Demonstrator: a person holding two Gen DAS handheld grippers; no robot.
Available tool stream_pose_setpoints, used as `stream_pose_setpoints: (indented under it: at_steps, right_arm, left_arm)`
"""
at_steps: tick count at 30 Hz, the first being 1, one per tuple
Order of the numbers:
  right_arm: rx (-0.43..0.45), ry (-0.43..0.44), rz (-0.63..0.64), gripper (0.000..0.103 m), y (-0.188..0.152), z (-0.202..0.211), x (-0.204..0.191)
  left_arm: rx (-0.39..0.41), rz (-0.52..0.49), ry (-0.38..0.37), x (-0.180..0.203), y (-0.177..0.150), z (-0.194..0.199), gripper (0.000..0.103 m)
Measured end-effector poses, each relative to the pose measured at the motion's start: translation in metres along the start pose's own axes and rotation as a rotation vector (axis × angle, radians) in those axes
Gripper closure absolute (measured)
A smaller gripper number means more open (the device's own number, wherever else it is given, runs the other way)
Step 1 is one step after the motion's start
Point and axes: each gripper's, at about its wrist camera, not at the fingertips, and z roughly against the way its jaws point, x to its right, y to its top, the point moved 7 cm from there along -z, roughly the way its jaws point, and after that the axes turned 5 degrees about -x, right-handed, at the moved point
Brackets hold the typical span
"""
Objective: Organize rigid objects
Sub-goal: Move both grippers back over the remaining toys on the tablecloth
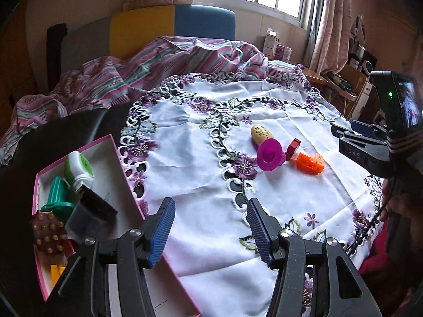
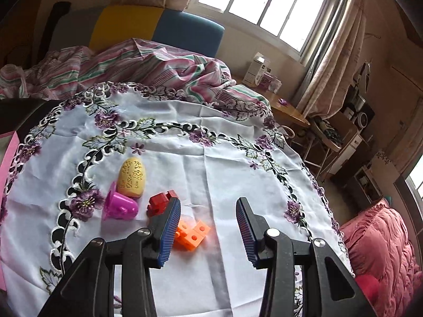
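1. My left gripper point(image 1: 211, 227) hangs over the near edge of the white embroidered tablecloth point(image 1: 201, 158) covering the surface, its blue ribbed fingers point(image 1: 162, 231) wide apart and holding nothing
2. To its left I see the shallow pink-rimmed cardboard box point(image 1: 111, 155), partly on the cloth, holding a green-and-white round-capped piece point(image 1: 79, 170), a teal plastic piece point(image 1: 59, 194), a dark grey block point(image 1: 91, 211), a brown studded piece point(image 1: 49, 231) and a yellow piece point(image 1: 56, 269) at its near end
3. My right gripper point(image 2: 208, 229) hovers low over the cloth, fingers point(image 2: 169, 232) spread and empty; the orange cube-linked plastic block point(image 2: 194, 233) lies just beside the left finger, partly hidden behind it
4. The red plastic brick point(image 2: 158, 203) sits just beyond that same finger, to the left of the orange block
5. Further left, the magenta plastic cup point(image 2: 120, 206) lies tipped on its side, touching the yellow perforated egg-shaped shell point(image 2: 132, 178) behind it
6. From the left wrist view, these four loose pieces cluster right of centre on the cloth, well apart from the box, with the right gripper point(image 1: 343, 134) reaching in from the right edge
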Motion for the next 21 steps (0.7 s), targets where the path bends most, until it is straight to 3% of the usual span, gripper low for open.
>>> stream_pose_setpoints:
  at_steps: [11,21]
  right_arm:
    - [0.022,-0.111,-0.148,0.059,0.009,-0.015,0.049]
    - [-0.001,-0.124,-0.266,0.059,0.005,-0.019,0.077]
  left_arm:
    - [-0.028,-0.025,-0.033,0.023,0.019,-0.021,0.044]
    - [-0.033,-0.061,-0.055,0.046,0.044,-0.041,0.044]
